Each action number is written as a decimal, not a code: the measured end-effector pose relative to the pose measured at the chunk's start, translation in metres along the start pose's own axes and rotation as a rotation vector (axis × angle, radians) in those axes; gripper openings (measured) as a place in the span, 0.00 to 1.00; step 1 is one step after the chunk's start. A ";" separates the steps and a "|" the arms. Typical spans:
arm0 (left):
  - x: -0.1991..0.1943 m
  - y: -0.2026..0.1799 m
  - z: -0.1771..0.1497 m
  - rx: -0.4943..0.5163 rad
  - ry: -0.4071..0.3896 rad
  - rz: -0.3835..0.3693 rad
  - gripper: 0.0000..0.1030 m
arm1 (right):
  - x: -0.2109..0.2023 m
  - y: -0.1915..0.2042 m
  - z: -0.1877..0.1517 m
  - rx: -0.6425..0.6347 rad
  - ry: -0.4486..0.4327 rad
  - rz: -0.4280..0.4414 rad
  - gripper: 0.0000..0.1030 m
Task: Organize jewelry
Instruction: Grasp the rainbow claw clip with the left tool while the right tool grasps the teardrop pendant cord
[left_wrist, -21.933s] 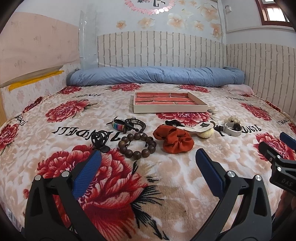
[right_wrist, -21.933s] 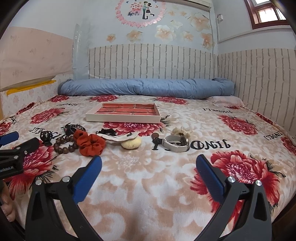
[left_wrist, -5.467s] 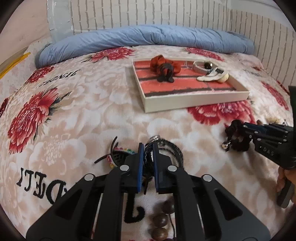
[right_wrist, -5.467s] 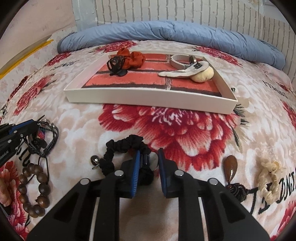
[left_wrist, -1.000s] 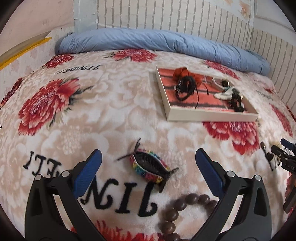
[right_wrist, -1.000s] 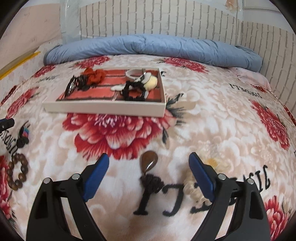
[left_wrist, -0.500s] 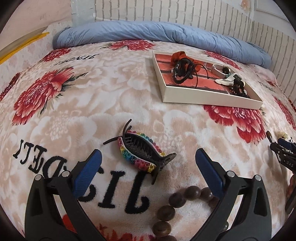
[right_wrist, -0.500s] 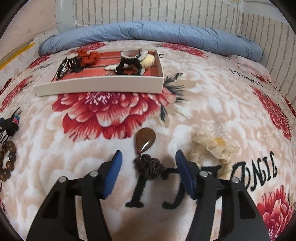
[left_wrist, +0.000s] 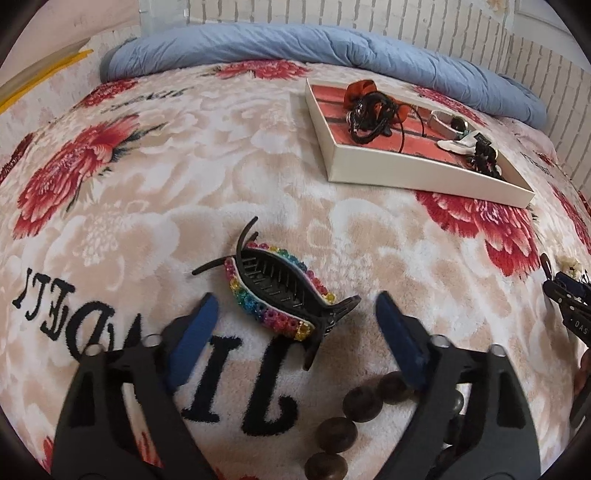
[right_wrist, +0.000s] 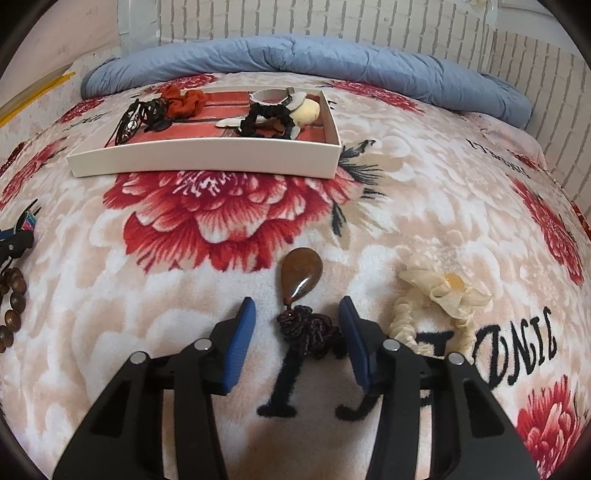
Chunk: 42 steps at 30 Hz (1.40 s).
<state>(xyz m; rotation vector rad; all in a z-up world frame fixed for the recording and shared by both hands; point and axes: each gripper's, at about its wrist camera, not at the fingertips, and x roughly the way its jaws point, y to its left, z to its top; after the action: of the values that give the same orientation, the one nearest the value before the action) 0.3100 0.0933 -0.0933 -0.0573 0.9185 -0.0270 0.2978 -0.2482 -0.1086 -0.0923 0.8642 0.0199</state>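
A black hair claw with rainbow beads (left_wrist: 280, 291) lies on the floral blanket between the fingers of my open left gripper (left_wrist: 295, 314). A brown bead bracelet (left_wrist: 354, 413) lies under its right finger. My open right gripper (right_wrist: 297, 321) straddles the dark knotted cord (right_wrist: 312, 330) of a brown teardrop pendant (right_wrist: 301, 275). A cream flower scrunchie (right_wrist: 439, 295) lies just to its right. The white tray with red lining (right_wrist: 207, 158) holds an orange scrunchie (right_wrist: 184, 99), black bracelets, a black scrunchie (right_wrist: 266, 114) and a cream piece. The tray also shows in the left wrist view (left_wrist: 424, 181).
A rolled blue quilt (right_wrist: 303, 62) lies along the brick-pattern wall behind the tray. In the left wrist view the right gripper shows at the right edge (left_wrist: 569, 299). The bead bracelet also shows at the left edge of the right wrist view (right_wrist: 11, 306).
Both grippers have dropped lower and forward. The left now has the hair claw between its fingers. The right's fingers have narrowed around the pendant's cord.
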 end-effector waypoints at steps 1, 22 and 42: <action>0.001 0.001 0.000 -0.001 0.001 -0.001 0.76 | 0.000 0.000 0.000 -0.001 0.000 0.000 0.43; -0.007 0.006 0.000 0.006 -0.007 -0.031 0.64 | -0.008 -0.001 0.002 -0.001 -0.019 0.057 0.24; -0.030 -0.026 0.065 0.047 -0.098 -0.099 0.64 | -0.040 -0.008 0.074 0.001 -0.142 0.060 0.23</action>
<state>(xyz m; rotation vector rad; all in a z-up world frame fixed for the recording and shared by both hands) 0.3435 0.0712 -0.0288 -0.0600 0.8162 -0.1366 0.3290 -0.2487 -0.0299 -0.0630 0.7250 0.0809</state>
